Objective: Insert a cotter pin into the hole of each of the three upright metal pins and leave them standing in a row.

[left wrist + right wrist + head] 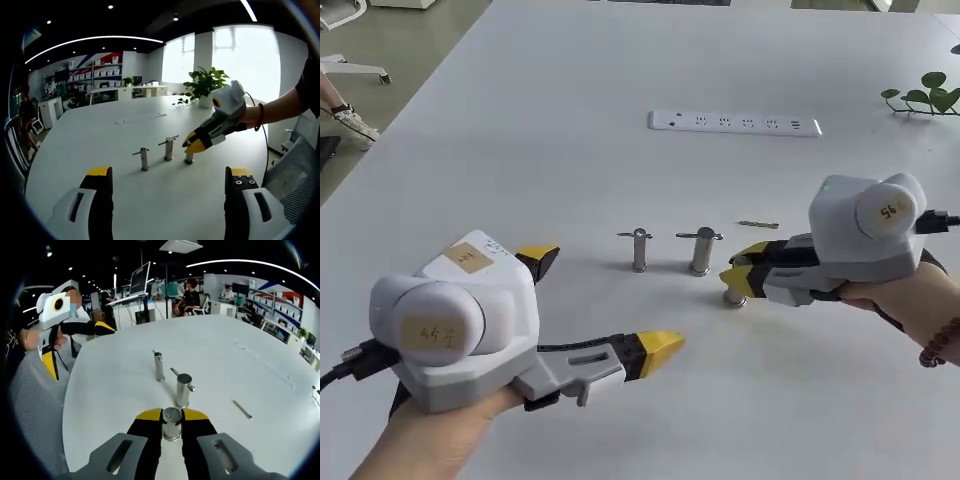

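Three metal pins stand on the white table point(570, 150). The left pin point(640, 249) and the middle pin point(701, 251) each carry a cotter pin through the top. The third pin point(171, 423), without a cotter pin, stands between the jaws of my right gripper point(171, 416), which is shut on it; its base point(735, 297) shows below the jaw tips. A loose cotter pin point(758, 224) lies flat on the table behind that gripper point(745, 268). My left gripper point(600, 300) is open and holds nothing, nearer me and left of the row point(144, 158).
A white power strip point(735, 123) lies farther back on the table. A potted plant point(925, 95) sits at the far right edge. An office chair base point(355, 68) stands on the floor beyond the table's left edge.
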The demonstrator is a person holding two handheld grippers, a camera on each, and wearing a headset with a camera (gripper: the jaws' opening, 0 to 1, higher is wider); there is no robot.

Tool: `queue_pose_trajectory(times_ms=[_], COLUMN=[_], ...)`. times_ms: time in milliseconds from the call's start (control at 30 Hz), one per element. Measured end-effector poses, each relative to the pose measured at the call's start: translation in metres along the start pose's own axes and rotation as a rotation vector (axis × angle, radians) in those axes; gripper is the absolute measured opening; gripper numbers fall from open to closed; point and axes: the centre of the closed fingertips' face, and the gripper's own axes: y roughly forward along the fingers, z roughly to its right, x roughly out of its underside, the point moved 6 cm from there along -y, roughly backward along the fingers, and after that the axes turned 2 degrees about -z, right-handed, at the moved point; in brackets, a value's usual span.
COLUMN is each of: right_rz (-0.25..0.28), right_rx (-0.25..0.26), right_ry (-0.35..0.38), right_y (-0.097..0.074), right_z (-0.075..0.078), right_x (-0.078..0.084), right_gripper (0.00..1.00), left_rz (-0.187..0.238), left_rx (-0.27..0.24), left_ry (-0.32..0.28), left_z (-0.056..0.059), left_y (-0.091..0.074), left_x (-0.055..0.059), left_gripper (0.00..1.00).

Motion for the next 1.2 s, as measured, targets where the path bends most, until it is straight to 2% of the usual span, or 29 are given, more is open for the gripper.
queue_pose_trajectory(times_ms=[367,633,867,1200], right_rz=[0.01,0.02,0.026,0.045], right_rx=[0.029,0.025,0.054,0.049], right_ry=[0.013,0.002,0.019,0.034], right_y=[0.008,0.011,0.012,0.006], right_z=[-0.008,-0.014,-0.016,-0.015], right_x=[-0.002,-0.004,-0.006,-0.014], right_gripper=[0.09,0.09,0.1,0.19], left_rz=[-0.005,-0.012,-0.015,-0.016], left_rx=[0.01,0.013,0.014,0.015], left_ry=[0.005,0.006,0.008,0.011], left_z=[0.002,0.002,0.002,0.003], left_y=[0.001,0.001,0.001,0.001], left_x=[0.0,0.001,0.001,0.001], left_gripper=[0.92,0.92,0.92,0.93])
